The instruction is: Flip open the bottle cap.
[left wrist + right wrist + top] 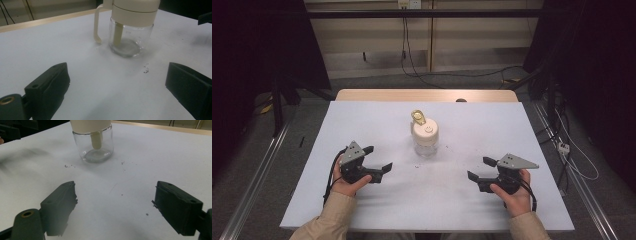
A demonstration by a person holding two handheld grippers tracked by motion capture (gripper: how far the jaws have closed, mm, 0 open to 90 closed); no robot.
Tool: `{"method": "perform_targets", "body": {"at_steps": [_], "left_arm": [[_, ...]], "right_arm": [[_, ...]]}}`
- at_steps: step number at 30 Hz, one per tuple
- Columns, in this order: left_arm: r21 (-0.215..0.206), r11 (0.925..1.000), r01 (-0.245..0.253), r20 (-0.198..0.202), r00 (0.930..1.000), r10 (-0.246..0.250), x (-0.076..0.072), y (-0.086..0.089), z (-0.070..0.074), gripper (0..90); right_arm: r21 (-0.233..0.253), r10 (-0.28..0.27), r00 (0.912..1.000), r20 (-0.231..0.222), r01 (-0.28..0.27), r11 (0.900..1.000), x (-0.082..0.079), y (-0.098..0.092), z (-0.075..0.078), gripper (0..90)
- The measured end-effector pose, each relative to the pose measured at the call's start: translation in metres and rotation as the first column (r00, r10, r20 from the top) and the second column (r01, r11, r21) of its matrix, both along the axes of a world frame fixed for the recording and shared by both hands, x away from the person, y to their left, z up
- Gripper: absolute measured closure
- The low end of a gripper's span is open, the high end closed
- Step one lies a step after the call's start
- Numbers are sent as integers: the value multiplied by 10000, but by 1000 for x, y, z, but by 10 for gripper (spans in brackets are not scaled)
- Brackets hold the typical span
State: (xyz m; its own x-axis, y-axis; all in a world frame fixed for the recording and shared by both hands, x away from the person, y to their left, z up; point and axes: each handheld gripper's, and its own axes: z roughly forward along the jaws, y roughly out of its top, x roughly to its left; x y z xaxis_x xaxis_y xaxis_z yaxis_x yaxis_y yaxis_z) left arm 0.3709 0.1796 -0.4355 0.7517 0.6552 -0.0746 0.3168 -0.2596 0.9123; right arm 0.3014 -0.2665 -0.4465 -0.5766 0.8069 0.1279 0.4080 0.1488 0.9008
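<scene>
You are holding the left gripper [378, 158] low over the white table [362, 120], near its front left, with the jaws standing wide apart and nothing between them. You are holding the right gripper [478, 169] in the same way at the front right, its jaws also spread and gripping nothing. The glass jar [425, 139] is standing upright near the middle of the table, farther back than both grippers and roughly between them, well apart from each. Its cream lid [425, 131] is sitting on top, and a cream handle [96, 25] is hanging down one side of the jar, seen clearly in the left gripper view. A cream tube [96, 140] is reaching down from the lid inside the clear glass; the jar [93, 146] is looking empty in the right gripper view. Small dark specks [68, 166] are lying on the table just in front of the jar. Both jaw pairs are pointing inward toward the jar, and your hands are gripping the grippers from behind, with beige sleeves [334, 215] coming in from the near edge.
</scene>
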Motion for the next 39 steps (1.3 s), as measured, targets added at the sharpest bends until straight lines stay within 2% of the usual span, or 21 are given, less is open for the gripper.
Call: {"method": "perform_targets", "body": {"at_steps": [8,17,18,23,31,32,39], "left_arm": [[-48,10000,-52,57,10000,52,-6,13,1,47],[-178,9994,-308,24,9995,309,-9,27,0,47],[-74,9995,-313,56,9995,313,-9,29,0,47],[-68,9991,-415,-35,9991,415,-10,36,-2,47],[15,9988,-490,83,9988,490,-14,46,-1,47],[-131,9984,-558,-18,9984,558,-15,47,-1,48],[-160,9973,-718,-52,9974,717,-17,56,-2,47]], "right_arm": [[-169,-94,9997,236,98,9998,-8,-4,0,167],[-253,-122,9997,226,128,9996,-11,-5,-1,169],[-244,-112,9997,219,117,9996,-11,-5,-1,169],[-198,-163,9996,243,168,9997,-11,-6,-1,171],[-178,-201,9994,275,206,9996,-12,-5,-1,174],[-160,-213,9995,252,217,9996,-12,-5,-1,174],[-177,-189,9996,232,193,9997,-11,-4,-1,174]]}}
